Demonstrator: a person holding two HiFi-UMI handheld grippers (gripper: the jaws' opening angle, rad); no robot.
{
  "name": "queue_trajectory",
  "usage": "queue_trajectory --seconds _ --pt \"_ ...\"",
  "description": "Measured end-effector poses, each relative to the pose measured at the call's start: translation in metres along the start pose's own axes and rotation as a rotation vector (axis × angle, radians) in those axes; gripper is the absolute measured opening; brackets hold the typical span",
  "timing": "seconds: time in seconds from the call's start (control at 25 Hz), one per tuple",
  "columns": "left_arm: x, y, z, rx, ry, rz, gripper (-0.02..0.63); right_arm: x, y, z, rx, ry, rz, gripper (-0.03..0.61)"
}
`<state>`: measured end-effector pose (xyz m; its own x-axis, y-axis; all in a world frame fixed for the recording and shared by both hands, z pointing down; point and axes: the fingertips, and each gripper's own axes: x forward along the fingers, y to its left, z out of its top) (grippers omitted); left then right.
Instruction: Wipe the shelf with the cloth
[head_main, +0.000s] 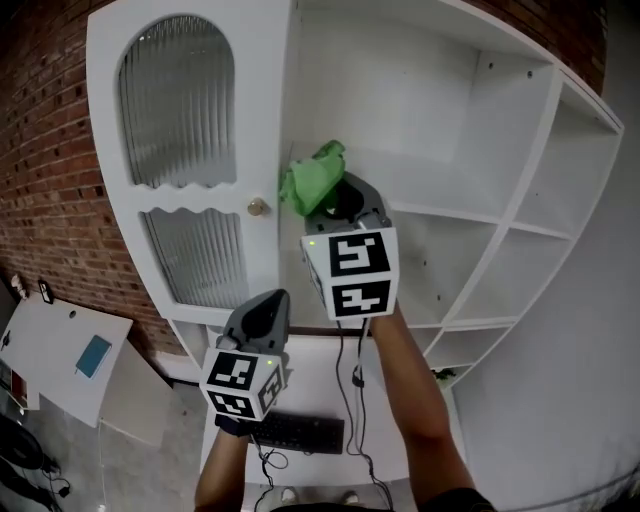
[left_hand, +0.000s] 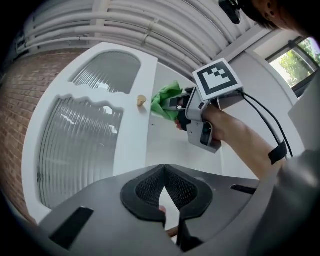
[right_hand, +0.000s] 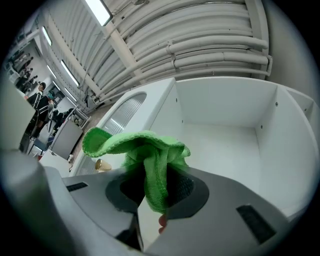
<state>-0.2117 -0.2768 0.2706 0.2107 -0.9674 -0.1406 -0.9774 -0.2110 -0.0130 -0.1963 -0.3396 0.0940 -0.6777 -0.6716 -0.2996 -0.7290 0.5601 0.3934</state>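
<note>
A green cloth (head_main: 314, 180) is bunched at the tip of my right gripper (head_main: 330, 203), which is shut on it, just right of the cabinet door's edge and inside the upper shelf compartment (head_main: 400, 110). In the right gripper view the cloth (right_hand: 145, 152) hangs pinched between the jaws in front of the white shelf (right_hand: 225, 145). The left gripper view shows the cloth (left_hand: 166, 100) and the right gripper (left_hand: 175, 106) beside the brass knob. My left gripper (head_main: 264, 312) hangs lower, near the door's bottom, jaws together on nothing; its tips (left_hand: 163, 170) meet.
A white cabinet door (head_main: 190, 160) with ribbed glass and a brass knob (head_main: 257, 207) stands left of the open shelves. Further compartments (head_main: 540, 250) lie right. A keyboard (head_main: 295, 432) sits on a white desk below. A brick wall (head_main: 50, 150) is at left.
</note>
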Motion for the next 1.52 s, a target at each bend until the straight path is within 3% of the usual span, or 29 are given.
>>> queue_trajectory --seconds 0.28,0.76,1.52 --pt "0.031 -0.033 -0.001 0.003 0.010 0.001 0.017 -0.018 -0.032 -0.011 0.017 0.026 0.020 0.083" --pt "0.078 -0.086 -0.005 0.017 0.021 -0.083 0.017 -0.047 -0.096 -0.027 0.005 0.039 -0.043 0.081" --pt "0.110 -0.160 -0.026 0.020 0.053 -0.242 0.017 -0.106 -0.213 -0.057 0.012 0.065 -0.252 0.083"
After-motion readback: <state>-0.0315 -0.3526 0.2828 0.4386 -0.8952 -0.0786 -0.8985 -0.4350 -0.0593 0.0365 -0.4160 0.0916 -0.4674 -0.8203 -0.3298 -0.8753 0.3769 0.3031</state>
